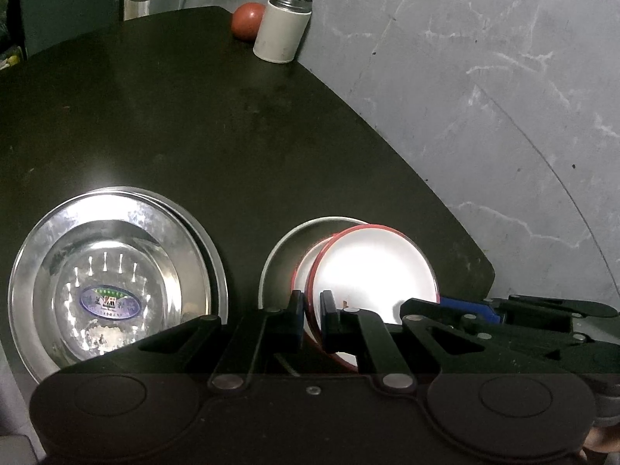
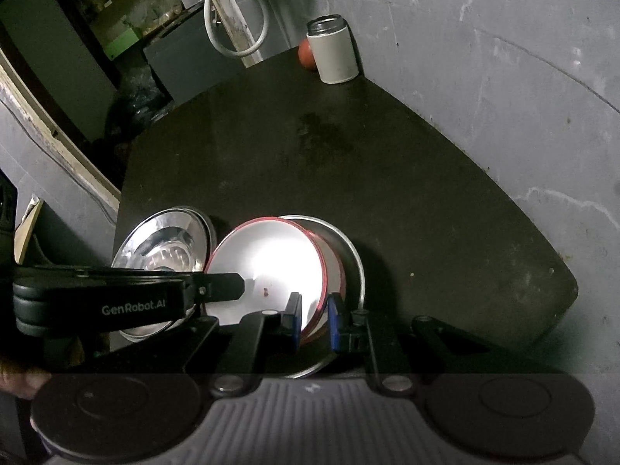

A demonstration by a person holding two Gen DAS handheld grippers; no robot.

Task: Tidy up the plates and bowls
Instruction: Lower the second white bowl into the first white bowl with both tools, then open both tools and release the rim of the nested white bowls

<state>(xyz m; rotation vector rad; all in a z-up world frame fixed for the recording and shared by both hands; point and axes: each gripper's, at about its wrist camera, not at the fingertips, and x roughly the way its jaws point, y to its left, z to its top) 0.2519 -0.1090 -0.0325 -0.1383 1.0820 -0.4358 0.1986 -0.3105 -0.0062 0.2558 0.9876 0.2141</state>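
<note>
Red-rimmed enamel bowl (image 1: 372, 267) sat tilted in a steel pan (image 2: 350, 255) on the counter (image 1: 232, 135); we had left gripper (image 1: 312, 319) and right gripper (image 2: 314, 319) clamped on opposite rims. Uneven pulls, we judged, could slip it against the steel plates (image 1: 116, 283).

The round steel plates (image 1: 116, 232) look like polished metal, mirror-glossy with an oval printed sticker, while the white red-rimmed bowl (image 1: 376, 267) has a smooth, shiny enamel-like coat that glares under the light. The dark tabletop (image 1: 232, 135) is matt and faintly smudged, and the grey wall (image 1: 503, 77) looks rough and streaked. The white cylindrical flask (image 1: 281, 27) is matt-bodied with a bright metal neck.
</note>
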